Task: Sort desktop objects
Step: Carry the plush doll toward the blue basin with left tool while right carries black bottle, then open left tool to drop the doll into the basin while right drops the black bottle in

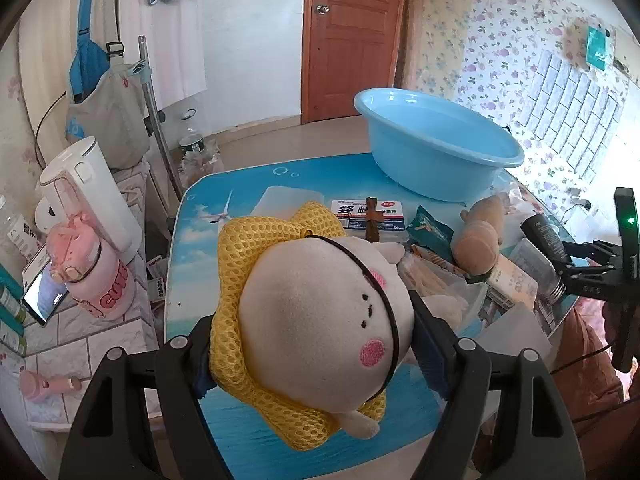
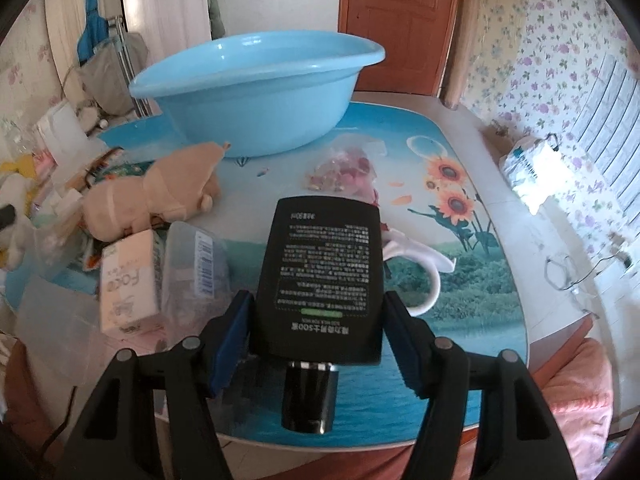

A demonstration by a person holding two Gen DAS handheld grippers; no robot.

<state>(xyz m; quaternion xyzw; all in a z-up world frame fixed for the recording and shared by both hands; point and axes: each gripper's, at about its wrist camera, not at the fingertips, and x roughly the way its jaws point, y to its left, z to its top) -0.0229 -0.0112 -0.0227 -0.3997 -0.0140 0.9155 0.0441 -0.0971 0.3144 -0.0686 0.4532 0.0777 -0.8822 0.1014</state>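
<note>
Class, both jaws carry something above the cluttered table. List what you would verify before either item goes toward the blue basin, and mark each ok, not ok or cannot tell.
1. Left gripper jaws clamp the plush toy: ok.
2. Right gripper jaws clamp the black tube: ok.
3. Tube cap on: ok.
4. Blue basin upright: ok.
5. Basin holds nothing yet: cannot tell, its floor is hidden.
6. Tan plush lies beside the basin, not in it: ok.

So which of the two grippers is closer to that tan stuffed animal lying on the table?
Right. The right gripper, clamped on a black tube, is beside the tan plush; the left gripper, holding a white plush, is further off.
</note>
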